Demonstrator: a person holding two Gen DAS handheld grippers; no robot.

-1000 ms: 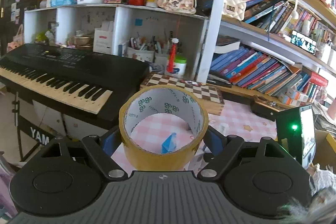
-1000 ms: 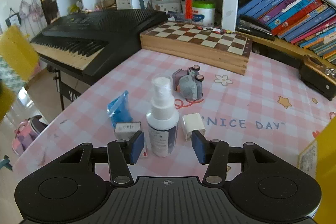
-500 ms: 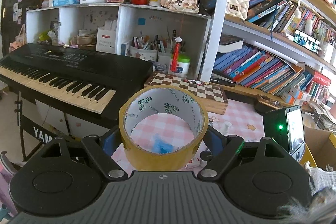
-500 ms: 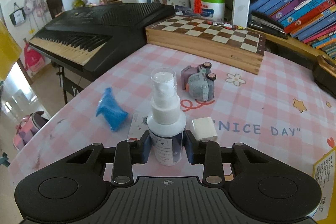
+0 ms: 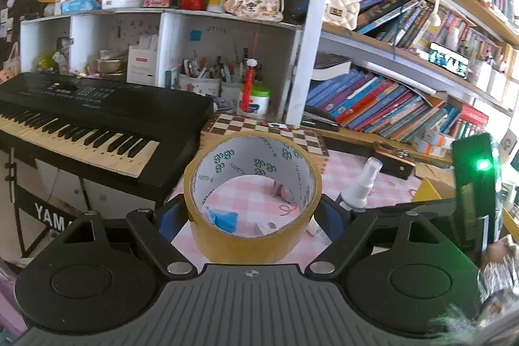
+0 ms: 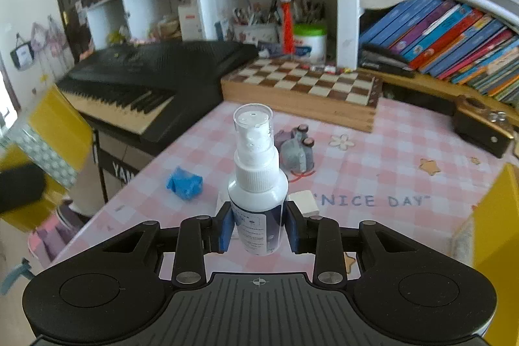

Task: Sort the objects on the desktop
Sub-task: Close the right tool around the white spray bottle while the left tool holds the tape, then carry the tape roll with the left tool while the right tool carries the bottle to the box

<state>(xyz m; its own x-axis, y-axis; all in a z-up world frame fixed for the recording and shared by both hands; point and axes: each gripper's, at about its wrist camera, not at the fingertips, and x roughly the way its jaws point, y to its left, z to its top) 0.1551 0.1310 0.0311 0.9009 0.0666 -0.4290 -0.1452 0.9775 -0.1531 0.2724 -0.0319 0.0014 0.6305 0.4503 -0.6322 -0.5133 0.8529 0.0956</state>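
The right gripper [image 6: 259, 232] is clamped on the lower body of a white spray bottle [image 6: 258, 184], which stands upright between the blue pads [image 6: 226, 231]. Its jaws have just been closing onto the bottle, and the bottle base now sits clear of the table. The left gripper [image 5: 253, 216] grasps a roll of yellow-brown tape [image 5: 253, 200] by its outer wall, with the open core facing the camera.

The work surface is a table [image 6: 373, 171] covered with a pink and white checked cloth printed "NICE DAY". It stands against a white shelf unit holding pen cups and a green-lidded tub [image 6: 309, 38]. Sloping rows of books [image 6: 454, 44] fill the shelves to the right.

A black keyboard [image 6: 146, 77] adjoins the table's left edge. A wooden chessboard box [image 6: 305, 89] lies at the back of the table.

On the cloth, beyond the bottle, lie a crumpled blue wrapper [image 6: 184, 183], a small grey-purple toy car [image 6: 296, 148] tipped on its side, and a white block [image 6: 305, 202] just beside the right pad. A flat pale item behind the bottle is mostly hidden and cannot be identified. Yellow shapes at both edges of the right wrist view are blurred and cut off. In the left wrist view the tape roll blocks much of the table, with only part of the cloth showing through its core.
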